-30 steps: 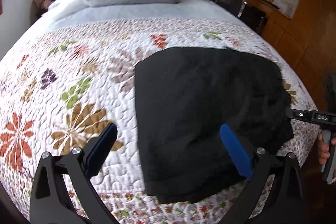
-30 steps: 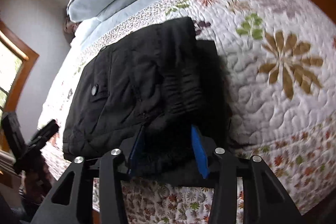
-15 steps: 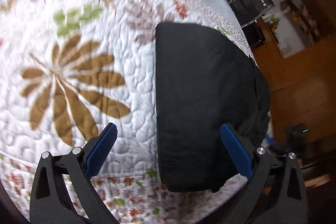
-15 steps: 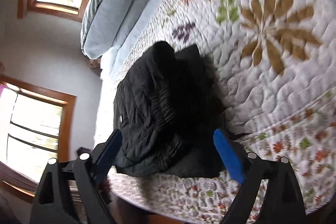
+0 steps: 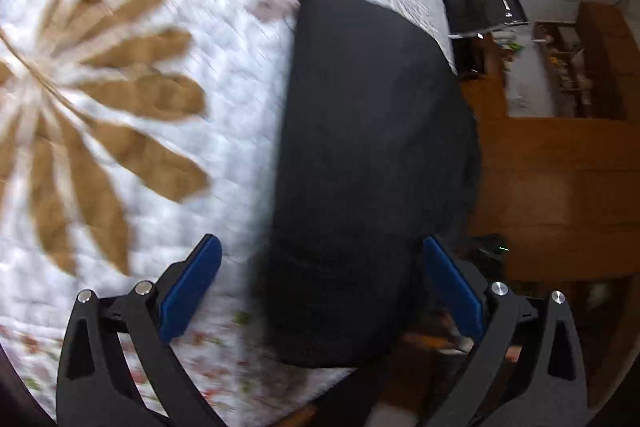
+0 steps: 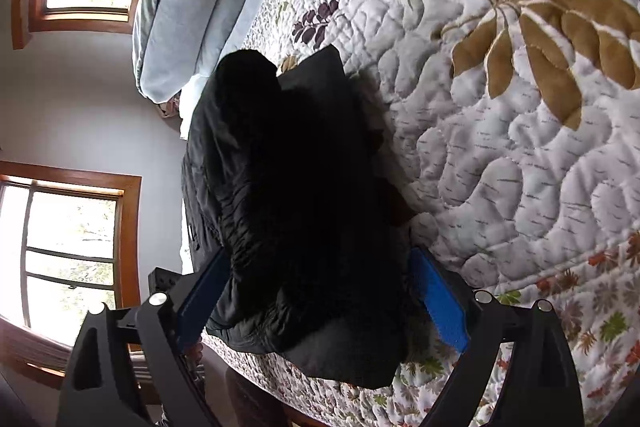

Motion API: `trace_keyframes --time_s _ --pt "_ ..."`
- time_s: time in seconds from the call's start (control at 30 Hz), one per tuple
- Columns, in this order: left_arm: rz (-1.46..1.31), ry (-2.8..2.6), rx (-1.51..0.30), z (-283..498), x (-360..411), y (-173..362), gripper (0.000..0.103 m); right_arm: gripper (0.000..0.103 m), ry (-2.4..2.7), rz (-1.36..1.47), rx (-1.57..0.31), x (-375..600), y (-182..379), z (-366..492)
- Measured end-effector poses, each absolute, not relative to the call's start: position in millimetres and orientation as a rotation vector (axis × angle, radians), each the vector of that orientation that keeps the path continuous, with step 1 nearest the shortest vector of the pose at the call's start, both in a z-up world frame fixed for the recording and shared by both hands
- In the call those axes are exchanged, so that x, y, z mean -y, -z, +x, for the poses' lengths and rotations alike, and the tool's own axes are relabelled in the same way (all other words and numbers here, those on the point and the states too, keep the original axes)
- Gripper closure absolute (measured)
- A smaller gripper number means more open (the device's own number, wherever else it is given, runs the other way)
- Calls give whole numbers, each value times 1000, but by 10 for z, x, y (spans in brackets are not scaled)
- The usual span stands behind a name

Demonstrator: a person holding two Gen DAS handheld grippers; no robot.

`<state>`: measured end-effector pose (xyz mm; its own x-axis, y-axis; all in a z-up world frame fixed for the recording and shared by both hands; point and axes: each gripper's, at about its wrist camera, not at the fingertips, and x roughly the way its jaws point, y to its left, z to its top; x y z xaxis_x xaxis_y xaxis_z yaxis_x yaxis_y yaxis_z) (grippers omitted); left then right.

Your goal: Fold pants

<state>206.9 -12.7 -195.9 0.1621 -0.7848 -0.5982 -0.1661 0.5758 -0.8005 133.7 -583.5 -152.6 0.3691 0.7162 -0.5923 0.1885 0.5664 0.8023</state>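
The black pants (image 5: 372, 163) lie folded in a thick stack near the edge of the floral quilt (image 5: 132, 115). My left gripper (image 5: 320, 279) is open, its blue pads straddling the near end of the stack, low over it. In the right wrist view the pants (image 6: 296, 211) fill the middle, with the gathered waistband on top. My right gripper (image 6: 320, 295) is open wide, a pad on each side of the stack's near end. Whether the pads touch the cloth is unclear.
Grey pillows (image 6: 180, 15) are stacked at the head of the bed. A wooden cabinet (image 5: 560, 179) and a black chair (image 5: 484, 7) stand beside the bed. Windows (image 6: 68, 235) lie past the bed's far side. The bed edge runs just under both grippers.
My right gripper let go of the waistband and opened wide. Both grippers tilted and moved in closer over the ends of the folded pants. The pants stayed put.
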Motion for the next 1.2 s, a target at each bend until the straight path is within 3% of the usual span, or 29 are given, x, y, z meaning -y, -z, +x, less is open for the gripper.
trace_keyframes --time_s 0.53,0.6,0.77,0.97,1.2 --pt "-842 660 -1513 2110 718 2124 3 4 -508 915 -1205 5580 1576 1608" --pt "-851 660 -1503 2099 719 2119 3 12 -520 841 -1219 5431 1538 1628" --pt "-846 682 -1472 2067 700 2143 4 46 -524 764 -1195 5296 1432 1639" --pt "-881 696 -1429 2085 561 2167 4 56 -564 709 -1168 5107 1295 1670" --pt "-923 638 -1365 2113 223 2117 10 58 -625 680 -1159 4815 1273 1857"
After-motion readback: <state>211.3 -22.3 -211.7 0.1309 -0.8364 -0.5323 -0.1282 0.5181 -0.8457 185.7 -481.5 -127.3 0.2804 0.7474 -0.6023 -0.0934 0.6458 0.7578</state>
